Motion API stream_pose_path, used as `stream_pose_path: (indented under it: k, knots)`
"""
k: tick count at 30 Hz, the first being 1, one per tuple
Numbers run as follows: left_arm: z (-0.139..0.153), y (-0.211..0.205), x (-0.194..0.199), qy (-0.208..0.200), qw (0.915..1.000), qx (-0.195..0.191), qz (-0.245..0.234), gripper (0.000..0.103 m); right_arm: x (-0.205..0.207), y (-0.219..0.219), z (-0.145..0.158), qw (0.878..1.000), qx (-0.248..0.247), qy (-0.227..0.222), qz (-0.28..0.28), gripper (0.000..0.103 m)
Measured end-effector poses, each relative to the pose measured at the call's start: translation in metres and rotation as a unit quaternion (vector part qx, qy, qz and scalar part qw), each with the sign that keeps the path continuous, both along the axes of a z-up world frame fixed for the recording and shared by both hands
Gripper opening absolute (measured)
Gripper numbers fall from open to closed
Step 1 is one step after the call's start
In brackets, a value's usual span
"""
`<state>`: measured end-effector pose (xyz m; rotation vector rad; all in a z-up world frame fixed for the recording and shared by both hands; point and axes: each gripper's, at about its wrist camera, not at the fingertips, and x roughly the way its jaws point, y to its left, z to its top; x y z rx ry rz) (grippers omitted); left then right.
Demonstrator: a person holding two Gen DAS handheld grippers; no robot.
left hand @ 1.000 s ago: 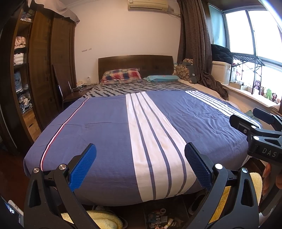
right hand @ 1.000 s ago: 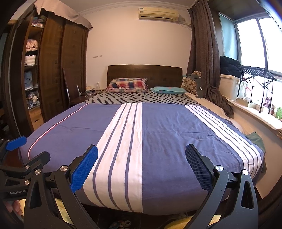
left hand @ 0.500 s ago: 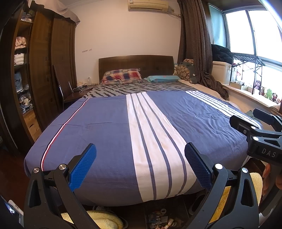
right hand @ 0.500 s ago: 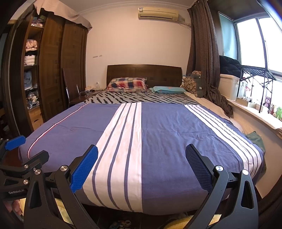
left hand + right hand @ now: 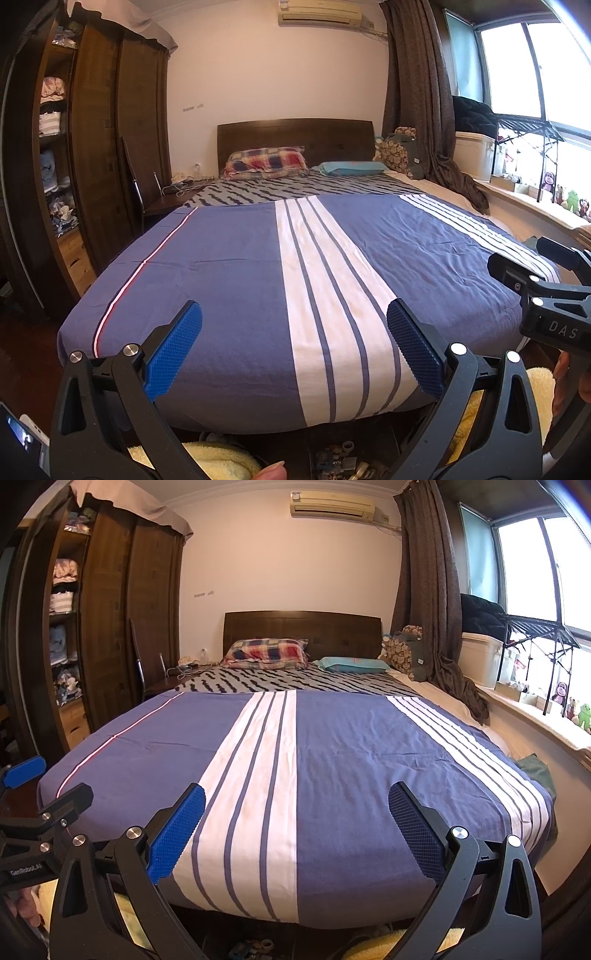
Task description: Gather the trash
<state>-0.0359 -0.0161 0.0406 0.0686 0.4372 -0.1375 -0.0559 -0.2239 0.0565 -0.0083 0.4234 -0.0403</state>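
Note:
My left gripper (image 5: 293,343) is open and empty, held at the foot of a bed (image 5: 236,280) covered in a blue quilt with white stripes. My right gripper (image 5: 295,827) is open and empty too, beside the left one; it also shows at the right edge of the left wrist view (image 5: 546,291). The left gripper shows at the left edge of the right wrist view (image 5: 33,812). Small mixed items (image 5: 343,461) lie on the floor under the foot of the bed; I cannot tell what they are. No clear trash shows on the quilt.
A plaid pillow (image 5: 266,162) and a teal pillow (image 5: 351,168) lie by the dark headboard. A dark wooden wardrobe (image 5: 110,147) with open shelves stands left. A window sill (image 5: 535,716) with toys and a white bin (image 5: 480,657) runs along the right. Yellow fluffy slippers (image 5: 221,461) are at my feet.
Almost nothing has changed. Both grippers stay open at the foot of the bed, with only a slight drift of the view.

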Motion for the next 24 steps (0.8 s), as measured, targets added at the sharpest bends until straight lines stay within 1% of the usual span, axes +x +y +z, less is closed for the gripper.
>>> stream_pose_path:
  k: [5,11,16,19,24]
  knots:
    - [-0.004,0.000,0.005,0.009,0.9999,-0.004,0.003,0.095,0.004,0.000,-0.002,1.000,0.000,0.005,-0.002,0.099]
    - [-0.007,0.002,0.009,0.005,0.9999,-0.005,0.012,0.095,0.008,-0.001,-0.007,1.000,0.000,0.017,-0.002,0.100]
    - [-0.010,0.001,0.013,0.018,0.9997,-0.002,0.015,0.095,0.008,-0.002,-0.007,1.000,0.002,0.016,-0.004,0.099]
    - [-0.010,0.002,0.016,0.026,0.9995,-0.007,0.013,0.095,0.008,-0.003,-0.006,1.000,0.000,0.016,-0.004,0.099]
    - [-0.010,0.003,0.017,0.029,0.9995,-0.010,0.011,0.095,0.010,-0.002,-0.007,1.000,0.000,0.016,-0.004,0.099]
